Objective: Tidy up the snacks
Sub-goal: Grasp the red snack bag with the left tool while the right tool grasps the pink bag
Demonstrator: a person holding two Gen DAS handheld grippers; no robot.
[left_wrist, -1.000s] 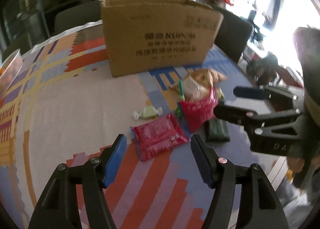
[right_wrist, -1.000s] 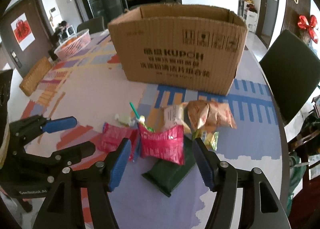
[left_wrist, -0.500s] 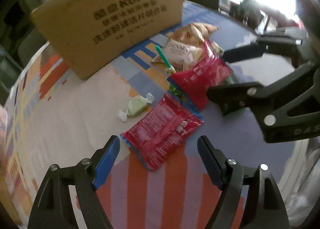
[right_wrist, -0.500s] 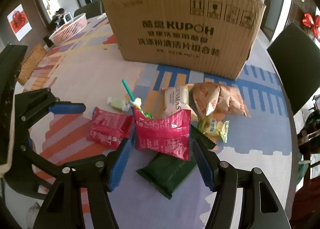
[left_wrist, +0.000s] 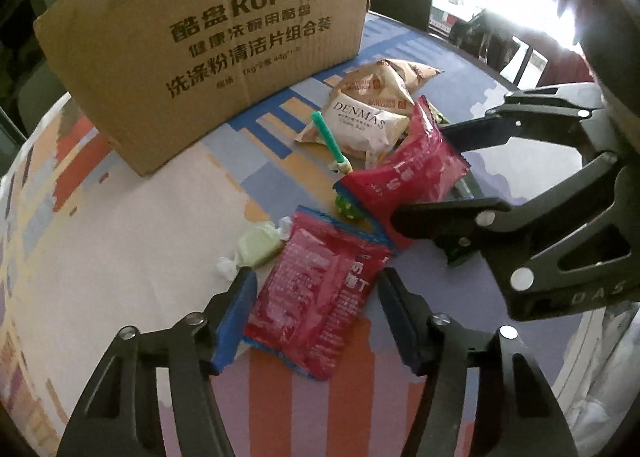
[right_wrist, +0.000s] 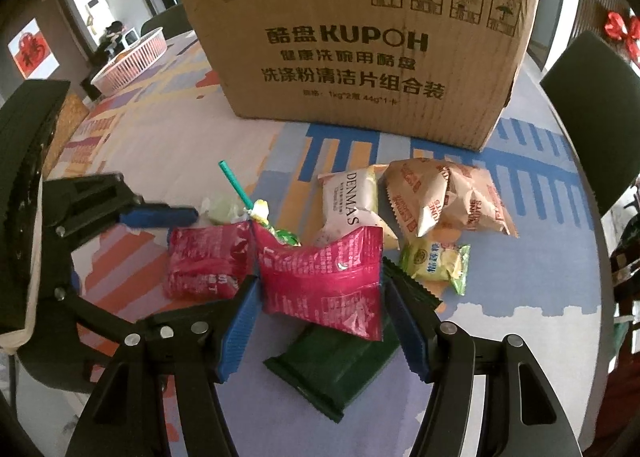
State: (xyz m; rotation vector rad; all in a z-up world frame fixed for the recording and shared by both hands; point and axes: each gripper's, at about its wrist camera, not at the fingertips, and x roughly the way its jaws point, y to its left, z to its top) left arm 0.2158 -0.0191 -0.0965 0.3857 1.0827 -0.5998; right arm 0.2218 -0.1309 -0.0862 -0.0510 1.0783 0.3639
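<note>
While both grippers stand over the snack pile, the step in hand appears to be the first pick: each tool straddles one red packet and neither has closed. The flat red packet (left_wrist: pixel 320 289) lies on the tablecloth between the blue pads of the left gripper (left_wrist: pixel 316 317), whose jaws are spread wider than the packet and grip nothing. The second red packet (right_wrist: pixel 320 281) rests tilted on a dark green packet (right_wrist: pixel 340 361), between the wide-open jaws of the right gripper (right_wrist: pixel 316 321), also holding nothing. The next move likely calls for closing on a packet edge without snagging its neighbour, then carrying it to the cardboard box (right_wrist: pixel 360 53) at the far side. Around these lie a pale green wrapped candy (left_wrist: pixel 256 249), a green-stick lollipop (right_wrist: pixel 240 193), a white DENMAS pouch (right_wrist: pixel 352 201), tan pouches (right_wrist: pixel 444 197) and a small yellow-green packet (right_wrist: pixel 436 261). The patterned tablecloth (left_wrist: pixel 120 237) covers a round table; a pink basket (right_wrist: pixel 132 61) sits far left, a dark chair (right_wrist: pixel 588 105) at the right, with a red bow (right_wrist: pixel 620 29) on the wall beyond.
</note>
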